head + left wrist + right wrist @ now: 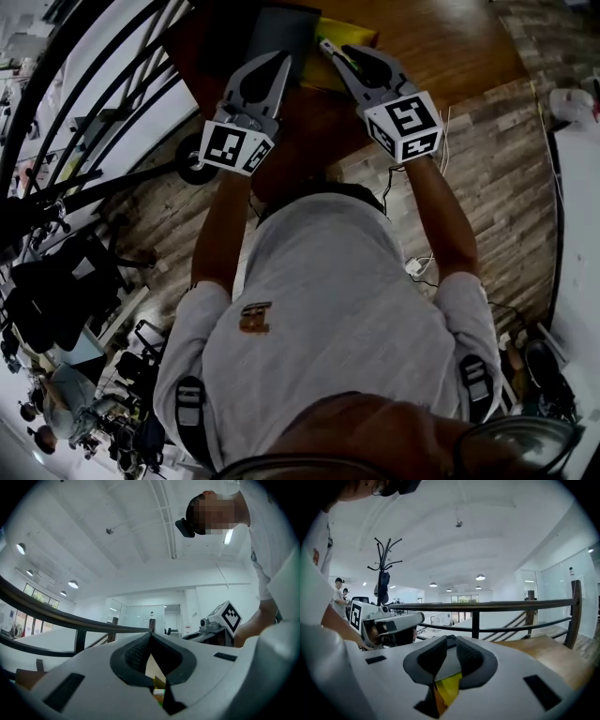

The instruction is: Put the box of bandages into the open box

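Observation:
In the head view both grippers reach over a brown wooden table (441, 47). A dark grey flat box (281, 33) lies at the table's far side, and a yellow item (352, 37) sits right beside it. My left gripper (279, 60) points at the grey box's near edge; in the left gripper view its jaws (151, 635) meet at the tips with nothing between them. My right gripper (326, 44) reaches the seam between the grey box and the yellow item. Its jaws (450, 640) stand narrowly apart, with a grey surface (449, 666) and the yellow item (449, 688) showing between them. Whether the pads press on anything is hidden.
A black railing (94, 112) curves along the left of the table, with a lower floor beyond it. White cables (422, 264) lie on the plank floor by the person's right side. The right gripper view shows a coat stand (384, 566) and people (340, 595) far off.

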Available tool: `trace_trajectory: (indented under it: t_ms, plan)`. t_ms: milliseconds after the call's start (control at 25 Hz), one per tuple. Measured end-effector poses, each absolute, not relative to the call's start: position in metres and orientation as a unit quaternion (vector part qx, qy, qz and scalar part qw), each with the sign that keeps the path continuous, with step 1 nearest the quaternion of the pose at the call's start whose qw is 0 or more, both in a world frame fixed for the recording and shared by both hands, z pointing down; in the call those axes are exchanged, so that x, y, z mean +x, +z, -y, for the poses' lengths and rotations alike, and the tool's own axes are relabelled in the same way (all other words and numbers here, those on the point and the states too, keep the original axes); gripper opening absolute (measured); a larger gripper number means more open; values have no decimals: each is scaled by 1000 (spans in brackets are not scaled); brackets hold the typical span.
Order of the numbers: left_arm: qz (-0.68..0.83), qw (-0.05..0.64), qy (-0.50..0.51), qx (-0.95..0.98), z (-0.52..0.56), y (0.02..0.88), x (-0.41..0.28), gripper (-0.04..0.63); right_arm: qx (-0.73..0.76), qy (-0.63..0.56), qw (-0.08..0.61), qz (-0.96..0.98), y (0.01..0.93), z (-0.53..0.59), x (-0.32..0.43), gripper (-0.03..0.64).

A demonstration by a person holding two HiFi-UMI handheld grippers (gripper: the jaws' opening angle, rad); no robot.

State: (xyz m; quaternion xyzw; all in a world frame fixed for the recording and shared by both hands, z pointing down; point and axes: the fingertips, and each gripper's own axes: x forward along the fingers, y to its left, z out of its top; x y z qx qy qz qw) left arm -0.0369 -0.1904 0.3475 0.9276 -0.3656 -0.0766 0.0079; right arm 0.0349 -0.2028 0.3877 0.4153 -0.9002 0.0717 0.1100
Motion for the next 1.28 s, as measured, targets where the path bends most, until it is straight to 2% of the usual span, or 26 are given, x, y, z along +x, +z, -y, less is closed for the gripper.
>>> trace_trajectory:
  t_ms: [680,1280]
  plan:
    - [335,-14,-73,939,164,333,-5,20,392,-15,-29,919,330,161,35,37]
    - [328,-27,-74,942,144,326,14,20,391,-25,-40,919,326,136,41,32]
